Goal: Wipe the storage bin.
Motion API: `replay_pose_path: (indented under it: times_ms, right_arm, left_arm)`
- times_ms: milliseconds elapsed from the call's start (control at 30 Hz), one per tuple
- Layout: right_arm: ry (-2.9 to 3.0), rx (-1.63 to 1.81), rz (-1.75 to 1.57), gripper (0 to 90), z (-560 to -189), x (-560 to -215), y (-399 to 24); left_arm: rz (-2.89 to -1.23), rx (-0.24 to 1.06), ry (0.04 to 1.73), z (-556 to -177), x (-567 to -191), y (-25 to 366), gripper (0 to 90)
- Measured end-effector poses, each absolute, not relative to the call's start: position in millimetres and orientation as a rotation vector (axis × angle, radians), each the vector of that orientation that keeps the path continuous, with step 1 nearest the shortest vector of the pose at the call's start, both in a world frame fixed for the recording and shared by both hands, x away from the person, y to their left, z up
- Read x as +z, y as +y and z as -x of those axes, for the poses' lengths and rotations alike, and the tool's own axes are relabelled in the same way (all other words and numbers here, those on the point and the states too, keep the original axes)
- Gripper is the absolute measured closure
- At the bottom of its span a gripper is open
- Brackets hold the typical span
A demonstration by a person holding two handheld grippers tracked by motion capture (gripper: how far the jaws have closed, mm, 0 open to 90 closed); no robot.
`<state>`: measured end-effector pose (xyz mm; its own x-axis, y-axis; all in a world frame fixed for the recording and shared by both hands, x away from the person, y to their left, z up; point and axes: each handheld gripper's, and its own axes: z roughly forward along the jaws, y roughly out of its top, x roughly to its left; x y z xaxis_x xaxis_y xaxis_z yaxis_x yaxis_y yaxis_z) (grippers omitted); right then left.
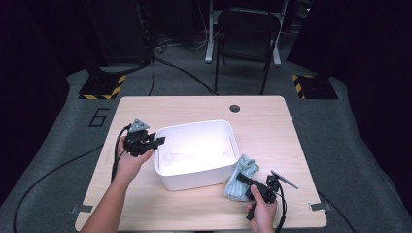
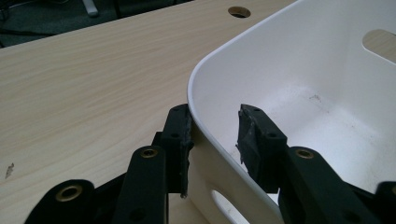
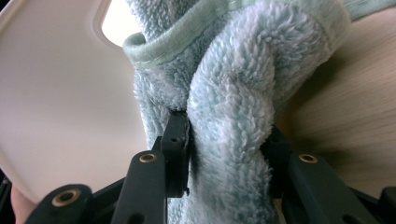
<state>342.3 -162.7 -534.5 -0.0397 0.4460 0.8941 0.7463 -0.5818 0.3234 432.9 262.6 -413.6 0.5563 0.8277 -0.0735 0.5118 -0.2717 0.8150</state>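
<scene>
A white plastic bin (image 1: 194,125) stands in the middle of the wooden table (image 1: 272,121). My left gripper (image 1: 159,141) is at the bin's left rim (image 2: 224,51), one jaw outside the wall and one inside. The outer pad (image 2: 180,140) lies against the wall; the inner pad stands off it, so the gripper (image 2: 214,135) is open. A light blue fluffy towel (image 1: 245,165) lies bunched on the table against the bin's front right corner. My right gripper (image 1: 241,178) is shut on a fold of the towel (image 3: 233,102), beside the bin's wall (image 3: 60,93).
The bin holds nothing that I can see. A round cable hole (image 1: 234,108) sits near the table's far edge. A black chair (image 1: 248,29) stands behind the table. Cables trail from both grippers off the table's front edge.
</scene>
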Motion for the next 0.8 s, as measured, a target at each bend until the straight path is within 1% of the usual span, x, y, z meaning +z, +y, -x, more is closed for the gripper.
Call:
replay_pose_path:
  times_ms: [133, 267, 467, 533, 567, 633, 733, 800]
  right_arm:
    - [-1.261, -1.662, 2.008, 63.0, -343, -534, -169]
    - [-1.23, -1.659, 2.006, 62.9, -342, -533, -171]
    - [-1.252, -1.668, 2.004, 62.7, -343, -534, -172]
    - [-1.25, -1.668, 2.011, 62.5, -344, -534, -172]
    - [-1.25, -1.668, 2.011, 62.5, -344, -534, -172]
    - [-1.225, -1.654, 2.008, 62.4, -344, -533, -171]
    - [-1.223, -1.653, 2.008, 62.3, -345, -532, -172]
    - [-1.264, -1.669, 2.015, 62.5, -345, -534, -173]
  left_arm:
    - [-1.934, 0.446, 1.078, -420, -414, 262, 59.8]
    - [-1.892, 0.43, 1.091, -410, -418, 264, 58.2]
    - [-1.903, 0.411, 1.056, -415, -417, 266, 59.0]
    - [-1.882, 0.37, 1.043, -423, -419, 267, 58.9]
    - [-1.882, 0.37, 1.043, -423, -419, 267, 59.0]
    - [-1.901, 0.387, 1.026, -427, -421, 265, 60.1]
    - [-1.897, 0.406, 1.036, -426, -421, 265, 67.2]
    - [-1.886, 0.396, 1.047, -423, -420, 266, 69.3]
